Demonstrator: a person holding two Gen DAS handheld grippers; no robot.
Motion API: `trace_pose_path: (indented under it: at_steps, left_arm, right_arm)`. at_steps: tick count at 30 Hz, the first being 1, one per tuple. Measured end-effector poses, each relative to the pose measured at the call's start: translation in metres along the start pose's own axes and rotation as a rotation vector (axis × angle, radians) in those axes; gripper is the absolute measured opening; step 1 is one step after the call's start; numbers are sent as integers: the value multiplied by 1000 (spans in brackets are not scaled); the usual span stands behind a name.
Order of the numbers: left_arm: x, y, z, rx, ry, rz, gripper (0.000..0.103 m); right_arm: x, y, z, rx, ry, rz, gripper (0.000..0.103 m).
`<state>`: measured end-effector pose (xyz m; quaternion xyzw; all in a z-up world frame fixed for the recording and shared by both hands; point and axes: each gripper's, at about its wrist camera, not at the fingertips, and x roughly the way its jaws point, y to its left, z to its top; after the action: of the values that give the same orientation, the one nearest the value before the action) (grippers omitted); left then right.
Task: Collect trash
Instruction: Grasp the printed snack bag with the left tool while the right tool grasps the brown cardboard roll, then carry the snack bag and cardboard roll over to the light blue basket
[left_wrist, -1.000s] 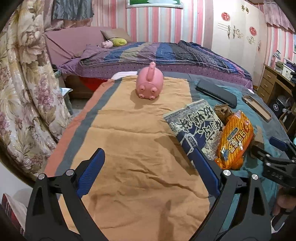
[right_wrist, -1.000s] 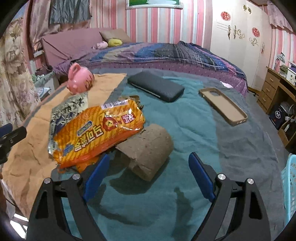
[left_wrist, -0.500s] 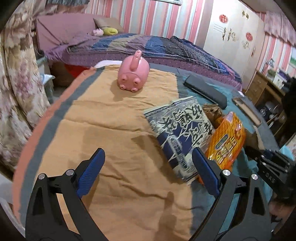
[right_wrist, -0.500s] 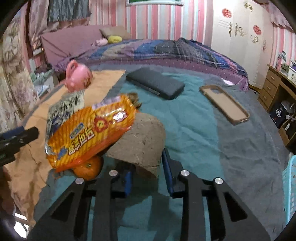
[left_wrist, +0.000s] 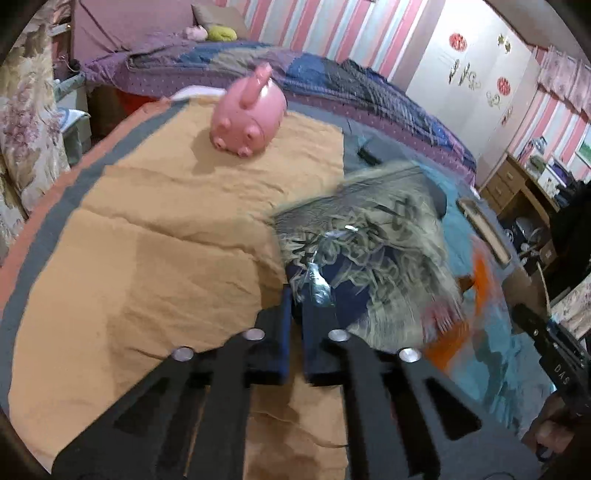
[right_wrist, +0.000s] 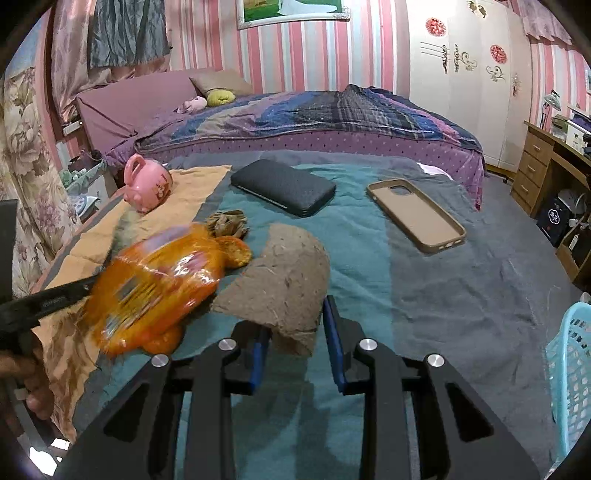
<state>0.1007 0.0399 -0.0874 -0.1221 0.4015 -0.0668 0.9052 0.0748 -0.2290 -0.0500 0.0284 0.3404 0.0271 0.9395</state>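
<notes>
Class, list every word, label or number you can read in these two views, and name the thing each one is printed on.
"DAS": white letters on the black body of the right gripper, in the left wrist view; the rest is cut off.
Dark snack wrapper held in the left gripper: large characters, too blurred to read.
Orange snack packet: print smeared by motion, unreadable.
Pink piggy bank: red marking, too small to read.

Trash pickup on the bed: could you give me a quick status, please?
Left gripper shut on blue-grey wrapper. Right gripper clamped on brown paper roll. Orange snack bag loose alongside.

blurred printed wrapper (left_wrist: 369, 236), perhaps lifted; brown paper (right_wrist: 284, 280)
</notes>
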Motion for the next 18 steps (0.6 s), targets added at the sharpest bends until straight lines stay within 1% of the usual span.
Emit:
trace_pose_path:
  at_steps: [3,8,12,15,18]
  left_arm:
    - [-17,2,4,-3,-57,2,0]
    - [-45,5,12,-9,-158,52,0]
    - [-61,8,16,-26,-198,61,0]
    - [-72,2,15,0,-221,74,0]
    - [-81,-14,12,34,-230,57,0]
  right_arm:
    - [-5,-6,0,8,-11,1,28]
    - [-13,-11,-1,9,-25,7,29]
    - [-21,-17,-1,13,-46,5,29]
    - [-33,-25,-1,23,-70,8,29]
    - [-48,-34,0,36,-104,3,29]
